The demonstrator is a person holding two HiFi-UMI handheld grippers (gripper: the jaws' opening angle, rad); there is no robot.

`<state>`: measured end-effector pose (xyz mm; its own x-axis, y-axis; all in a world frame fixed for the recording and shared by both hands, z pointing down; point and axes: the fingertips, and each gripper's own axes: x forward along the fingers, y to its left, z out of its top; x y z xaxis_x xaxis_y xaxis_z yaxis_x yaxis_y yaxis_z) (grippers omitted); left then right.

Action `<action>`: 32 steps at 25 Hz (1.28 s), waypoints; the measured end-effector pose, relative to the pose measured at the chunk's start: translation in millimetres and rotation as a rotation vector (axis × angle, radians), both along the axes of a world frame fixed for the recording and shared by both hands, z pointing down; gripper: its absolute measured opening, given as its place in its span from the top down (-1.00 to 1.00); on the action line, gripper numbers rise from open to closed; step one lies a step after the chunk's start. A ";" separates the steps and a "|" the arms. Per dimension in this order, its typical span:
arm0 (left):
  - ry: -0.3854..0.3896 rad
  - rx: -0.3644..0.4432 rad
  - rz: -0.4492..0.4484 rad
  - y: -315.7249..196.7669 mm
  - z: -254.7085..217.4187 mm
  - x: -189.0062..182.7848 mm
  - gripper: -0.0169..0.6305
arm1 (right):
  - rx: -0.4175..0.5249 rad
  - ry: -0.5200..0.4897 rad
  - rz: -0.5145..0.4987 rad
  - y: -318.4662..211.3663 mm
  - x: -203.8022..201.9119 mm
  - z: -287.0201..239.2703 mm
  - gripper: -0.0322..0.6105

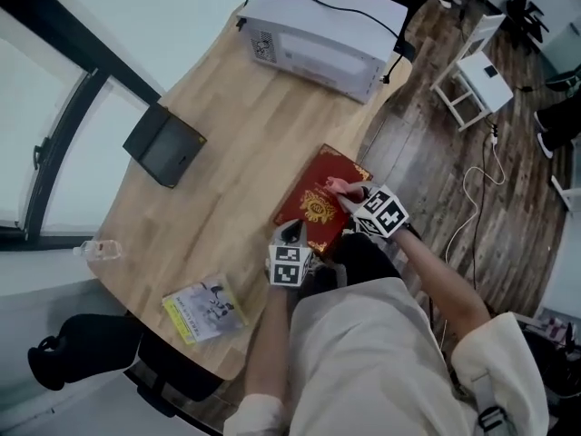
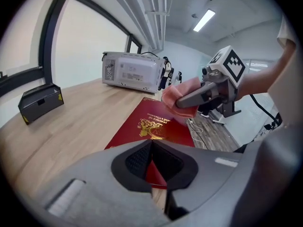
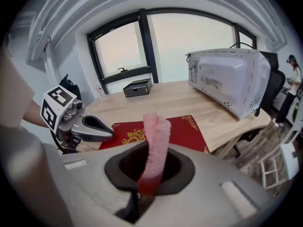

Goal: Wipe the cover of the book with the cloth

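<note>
A red book (image 1: 311,209) with a gold emblem lies flat near the table's right edge. My right gripper (image 1: 349,194) is shut on a pink cloth (image 1: 337,187), which hangs over the book's far half. In the right gripper view the cloth (image 3: 155,141) stands folded between the jaws of that gripper (image 3: 149,174), with the book (image 3: 187,130) behind it. My left gripper (image 1: 292,232) is shut, its tips at the book's near corner. In the left gripper view the left gripper (image 2: 151,144) shows red cover behind its tips, and the right gripper (image 2: 179,102) holds the cloth (image 2: 182,92) above the book (image 2: 156,126).
A white microwave (image 1: 322,34) stands at the table's far end. A black box (image 1: 163,143) sits at the left. A yellow booklet (image 1: 204,309) and a plastic bottle (image 1: 98,250) lie near the front left. A white stool (image 1: 472,84) and cables are on the floor at the right.
</note>
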<state>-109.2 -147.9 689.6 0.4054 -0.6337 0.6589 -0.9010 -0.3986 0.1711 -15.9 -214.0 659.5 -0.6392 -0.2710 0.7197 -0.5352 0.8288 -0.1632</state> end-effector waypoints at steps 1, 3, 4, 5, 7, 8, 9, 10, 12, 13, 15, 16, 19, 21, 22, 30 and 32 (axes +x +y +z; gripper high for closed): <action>-0.004 -0.013 -0.003 -0.5 5.1 -0.4 0.92 | -0.007 0.000 0.000 1.4 -4.1 2.1 0.82; -0.015 -0.037 -0.009 -4.4 11.4 -3.0 0.92 | 0.009 -0.007 -0.007 -1.9 -12.8 2.5 0.82; -0.018 -0.040 -0.005 -8.0 12.2 -3.6 0.92 | 0.024 -0.013 -0.015 -5.8 -17.0 1.6 0.82; -0.023 -0.044 0.004 -11.2 13.5 -3.8 0.92 | 0.036 -0.017 -0.026 -9.7 -20.9 1.0 0.82; -0.029 -0.065 0.022 -13.4 15.8 -3.6 0.92 | 0.047 -0.011 -0.056 -14.0 -28.2 3.6 0.82; -0.022 -0.081 0.025 -12.7 15.1 -3.2 0.92 | 0.042 -0.006 -0.070 -14.5 -32.2 6.5 0.82; -0.010 -0.095 0.024 -11.6 14.1 -2.7 0.92 | 0.030 -0.005 -0.083 -14.1 -36.9 9.4 0.82; 0.001 -0.102 0.021 -10.2 13.3 -2.4 0.92 | 0.017 -0.008 -0.098 -13.2 -42.7 11.6 0.82; 0.001 -0.097 0.020 -8.4 12.5 -2.0 0.92 | 0.015 -0.021 -0.135 -12.8 -57.4 13.1 0.82; -0.006 -0.088 0.020 -8.8 12.2 -2.5 0.92 | 0.029 -0.025 -0.155 -14.4 -65.4 13.3 0.82; -0.015 -0.073 0.015 -10.8 11.8 -3.5 0.92 | 0.043 -0.013 -0.191 -17.0 -78.7 19.3 0.82; -0.013 -0.071 0.012 -11.5 11.8 -3.2 0.92 | 0.031 0.005 -0.205 -16.8 -82.7 25.1 0.82; 0.006 -0.076 0.008 -12.3 11.9 -1.2 0.92 | -0.012 0.067 -0.234 -15.5 -85.7 38.1 0.82; 0.020 -0.078 0.006 -12.4 11.8 -2.3 0.92 | -0.016 0.080 -0.247 -17.3 -87.1 38.8 0.82; 0.027 -0.077 0.004 -12.3 12.0 -3.3 0.92 | -0.012 0.084 -0.253 -19.0 -87.7 38.4 0.82; 0.043 -0.074 -0.003 -11.4 12.6 -3.8 0.92 | 0.016 0.096 -0.221 -48.4 -81.4 36.0 0.82; 0.041 -0.077 -0.004 -11.5 12.5 -4.2 0.92 | 0.025 0.099 -0.212 -56.7 -78.8 35.7 0.82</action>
<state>-113.4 -159.4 702.0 0.4311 -0.5832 0.6885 -0.8940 -0.3795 0.2383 -94.8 -270.7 695.2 -0.6102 -0.1568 0.7766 -0.3606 0.9277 -0.0960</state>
